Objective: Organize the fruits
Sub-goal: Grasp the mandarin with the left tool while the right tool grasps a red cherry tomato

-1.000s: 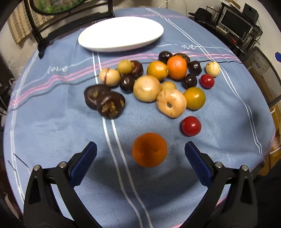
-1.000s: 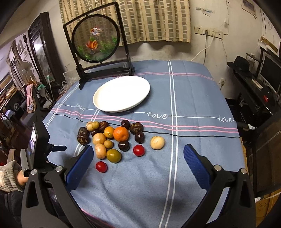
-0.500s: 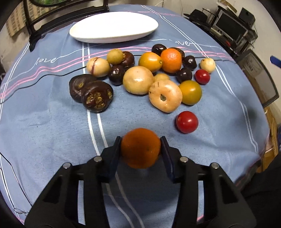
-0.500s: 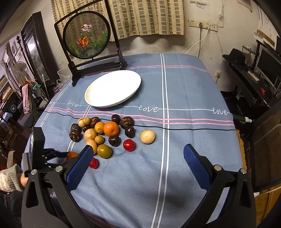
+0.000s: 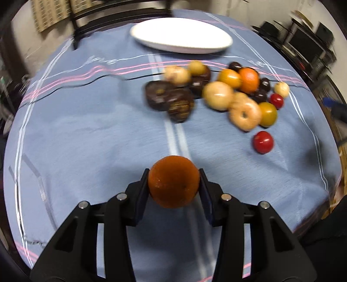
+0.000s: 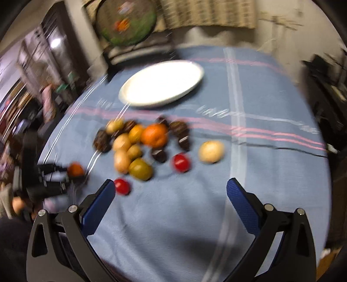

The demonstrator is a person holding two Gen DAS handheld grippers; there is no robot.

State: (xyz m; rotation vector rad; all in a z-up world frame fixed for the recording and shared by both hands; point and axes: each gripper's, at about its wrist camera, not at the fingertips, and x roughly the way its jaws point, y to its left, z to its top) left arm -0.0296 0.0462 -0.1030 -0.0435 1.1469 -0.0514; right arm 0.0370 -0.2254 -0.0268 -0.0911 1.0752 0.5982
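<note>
My left gripper [image 5: 173, 183] is shut on an orange [image 5: 174, 181] and holds it above the blue tablecloth, short of the fruit pile. The same orange shows in the right wrist view [image 6: 74, 169], held at the left. A pile of mixed fruits [image 5: 219, 95] lies mid-table: dark, yellow, orange and red ones, also seen in the right wrist view [image 6: 141, 143]. A white plate [image 5: 182, 35] stands empty at the far side, and shows in the right wrist view [image 6: 161, 83]. My right gripper [image 6: 170, 201] is open and empty above the cloth, with a red fruit [image 6: 122, 186] by its left finger.
A lone red fruit [image 5: 263, 142] lies nearest on the right. A pale round fruit [image 6: 211, 151] sits apart on the right of the pile. A round framed screen [image 6: 126, 20] stands behind the plate. Furniture and cables surround the table. Both views are motion-blurred.
My left gripper closed on the orange and has lifted it, swinging left. My right gripper has moved closer to the fruit pile, still open.
</note>
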